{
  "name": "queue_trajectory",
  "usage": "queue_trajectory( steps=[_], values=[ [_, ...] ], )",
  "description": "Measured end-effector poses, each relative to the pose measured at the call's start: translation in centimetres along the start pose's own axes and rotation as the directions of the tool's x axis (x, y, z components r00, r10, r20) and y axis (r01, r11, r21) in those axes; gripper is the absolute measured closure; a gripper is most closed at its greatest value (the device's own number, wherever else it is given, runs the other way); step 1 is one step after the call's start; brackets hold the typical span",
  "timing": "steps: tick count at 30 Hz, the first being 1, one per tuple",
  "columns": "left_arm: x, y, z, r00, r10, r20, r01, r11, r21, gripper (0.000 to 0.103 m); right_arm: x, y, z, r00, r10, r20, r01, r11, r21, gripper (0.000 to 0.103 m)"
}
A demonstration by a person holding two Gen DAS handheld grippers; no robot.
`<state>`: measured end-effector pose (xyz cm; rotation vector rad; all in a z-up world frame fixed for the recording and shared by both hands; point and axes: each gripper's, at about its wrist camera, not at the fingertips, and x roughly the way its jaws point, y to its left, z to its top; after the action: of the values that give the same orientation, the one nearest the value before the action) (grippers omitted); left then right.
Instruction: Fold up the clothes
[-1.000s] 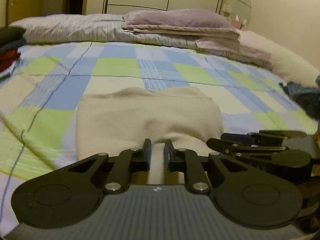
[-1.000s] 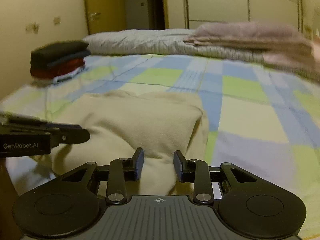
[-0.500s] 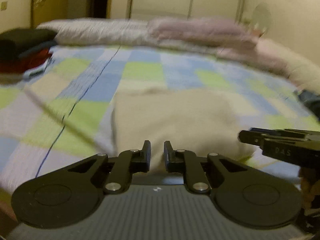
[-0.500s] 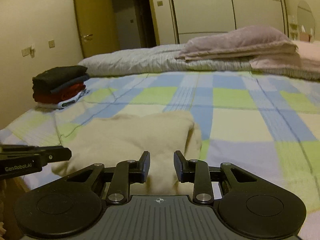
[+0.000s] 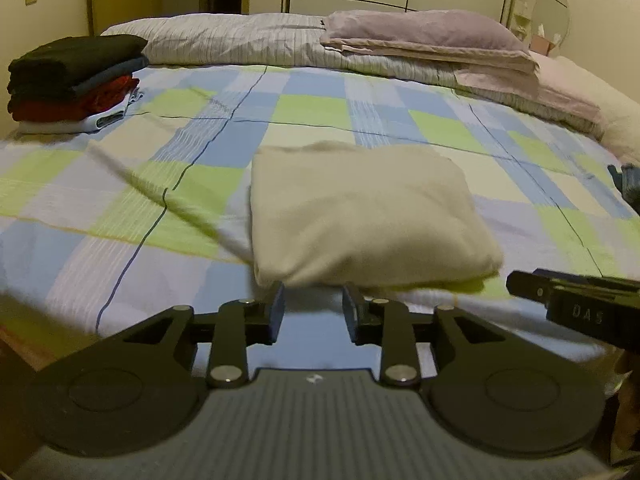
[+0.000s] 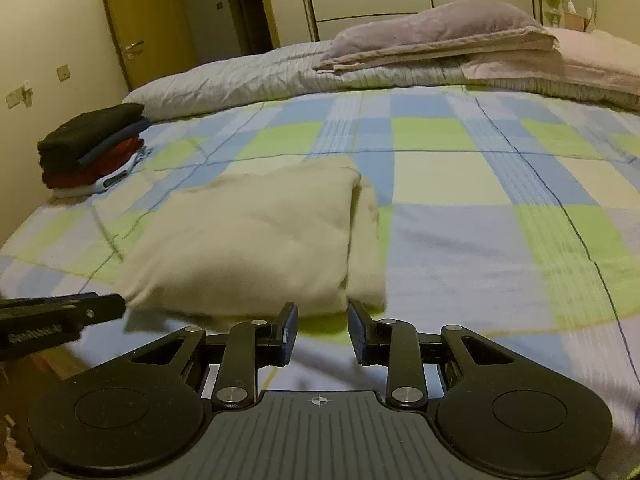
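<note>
A folded cream garment [image 5: 360,216] lies flat on the checked bedspread [image 5: 120,216] near the bed's front edge; it also shows in the right wrist view [image 6: 256,240]. My left gripper [image 5: 313,309] is open and empty, just short of the garment's near edge. My right gripper [image 6: 322,322] is open and empty, just short of the garment's near right corner. The right gripper's fingers [image 5: 560,292] show at the right of the left wrist view, and the left gripper's fingers [image 6: 60,312] at the left of the right wrist view.
A stack of folded clothes [image 5: 72,80], black over blue, red and white, sits at the far left of the bed [image 6: 92,148]. Pillows and folded blankets [image 5: 420,40] lie along the head. A dark garment [image 5: 628,184] shows at the right edge.
Both grippers let go of the cream garment, opened and drew back toward the bed's front edge. The garment now lies flat and folded.
</note>
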<state>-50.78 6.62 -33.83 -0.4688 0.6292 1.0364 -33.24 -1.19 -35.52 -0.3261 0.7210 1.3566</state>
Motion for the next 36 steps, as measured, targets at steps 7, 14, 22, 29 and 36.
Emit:
queue_trajectory(
  steps=[7, 14, 22, 29, 36],
  values=[
    [-3.4, -1.4, -1.3, 1.0, 0.024, 0.007, -0.024, 0.999, 0.041, 0.07, -3.7, 0.8, -1.6, 0.999, -0.018, 0.034, 0.016, 0.999, 0.04, 0.027],
    [-6.1, -2.1, -2.0, 0.999, 0.033, 0.034, -0.036, 0.996, 0.082, 0.066, -6.2, 2.1, -2.9, 0.999, -0.032, 0.036, 0.031, 0.999, 0.026, 0.027],
    [-7.7, -2.6, -3.0, 0.999, 0.038, 0.037, -0.042, 0.992, 0.117, 0.065, -7.9, 3.1, -4.0, 0.998, -0.052, 0.037, 0.051, 0.998, 0.023, 0.027],
    [-8.6, -2.5, -3.3, 0.998, 0.041, 0.049, -0.047, 0.991, 0.124, 0.062, -8.9, 3.6, -4.3, 0.997, -0.06, 0.046, 0.059, 0.998, 0.016, 0.027],
    [-9.6, -2.4, -3.9, 0.998, 0.038, 0.057, -0.046, 0.991, 0.127, 0.062, -9.6, 4.2, -4.4, 0.997, -0.061, 0.054, 0.06, 0.998, 0.003, 0.027]
  ],
)
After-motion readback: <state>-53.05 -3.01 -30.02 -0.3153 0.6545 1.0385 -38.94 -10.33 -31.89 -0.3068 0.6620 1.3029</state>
